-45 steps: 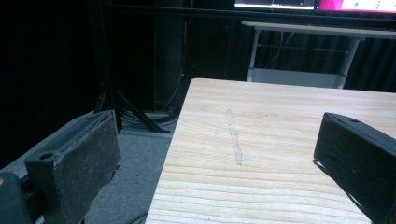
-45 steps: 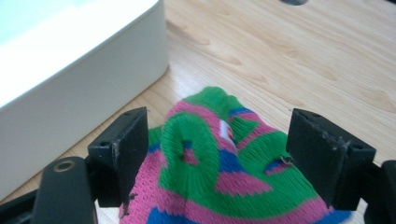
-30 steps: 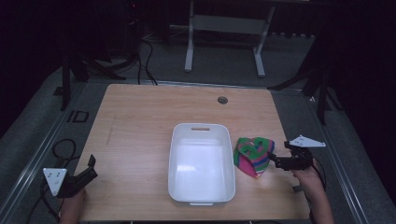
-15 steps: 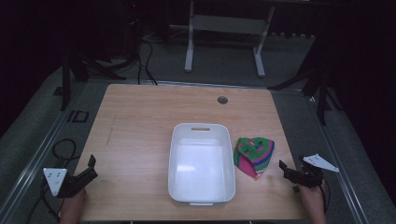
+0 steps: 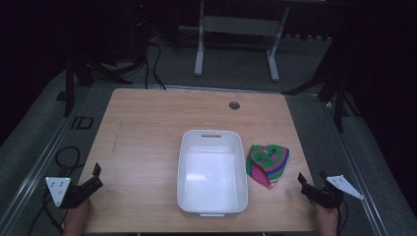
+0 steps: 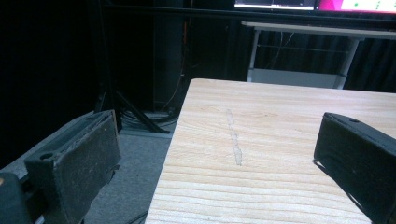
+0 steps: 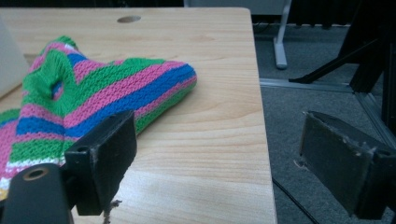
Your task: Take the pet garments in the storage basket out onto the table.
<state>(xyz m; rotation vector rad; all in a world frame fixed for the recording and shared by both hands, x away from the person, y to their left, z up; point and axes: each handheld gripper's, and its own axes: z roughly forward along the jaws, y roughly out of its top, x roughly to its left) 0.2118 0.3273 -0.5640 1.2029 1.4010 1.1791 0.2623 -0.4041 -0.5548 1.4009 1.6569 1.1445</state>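
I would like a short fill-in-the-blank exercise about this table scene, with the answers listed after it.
1. The knitted striped cloth lies on the table just ____ the white tub.
2. The white tub holds ____.
3. The right gripper has its jaws ____, near the table's right edge.
4. The left gripper touches no object and its jaws stand ____.

Missing words: outside; nothing; open; open

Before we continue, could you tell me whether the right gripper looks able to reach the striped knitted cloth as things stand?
Probably yes: the right gripper is open beside the knitted cloth, with bare table between them.
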